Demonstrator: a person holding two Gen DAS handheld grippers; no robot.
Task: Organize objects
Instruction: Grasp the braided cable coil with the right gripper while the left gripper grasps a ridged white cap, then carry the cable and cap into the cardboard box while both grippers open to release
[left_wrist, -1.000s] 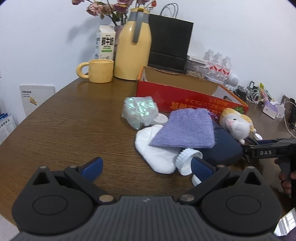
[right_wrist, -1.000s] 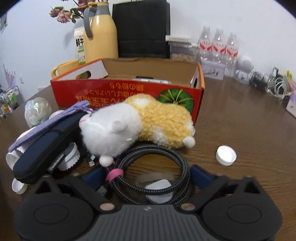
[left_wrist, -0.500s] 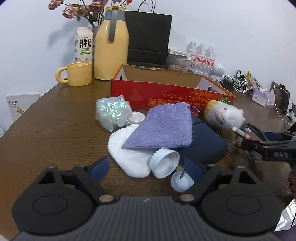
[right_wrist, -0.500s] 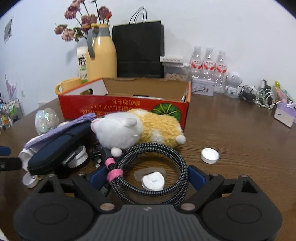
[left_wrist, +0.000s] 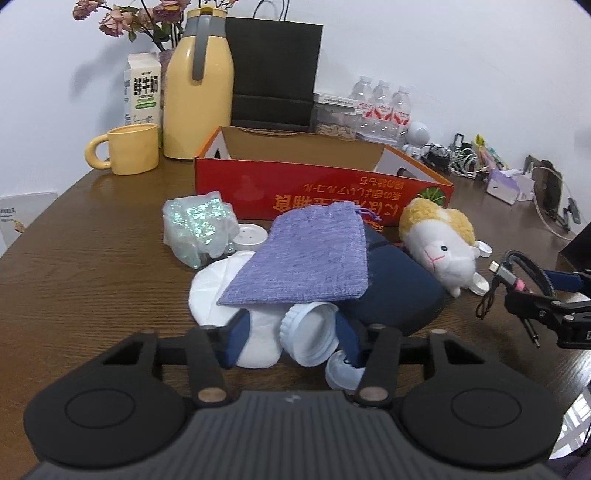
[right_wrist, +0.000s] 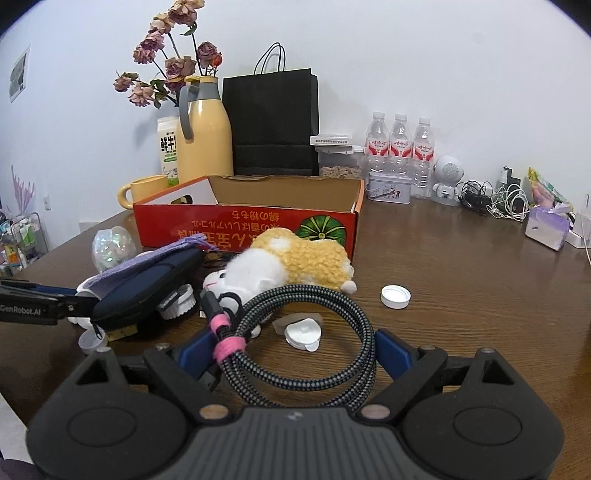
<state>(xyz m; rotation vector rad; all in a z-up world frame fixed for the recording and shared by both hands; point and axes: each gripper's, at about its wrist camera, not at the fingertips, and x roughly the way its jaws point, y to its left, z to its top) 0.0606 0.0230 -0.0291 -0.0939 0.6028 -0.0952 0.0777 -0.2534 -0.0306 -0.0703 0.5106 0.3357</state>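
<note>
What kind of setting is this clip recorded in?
Probably a home or small office room: a wooden table against a white wall, holding a thermos, bottled water and tangled chargers.

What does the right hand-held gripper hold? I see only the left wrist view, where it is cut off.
Observer: A coiled braided cable; the whole loop sits between the fingers of the right hand-held gripper.
Operator: Where is the zipper pull of the navy case?
Observer: The zipper pull hangs at the end of the navy case beside a small white cap.
Operator: What stands behind the right corner of the red box?
Observer: A metal tin, before the water bottles.
</note>
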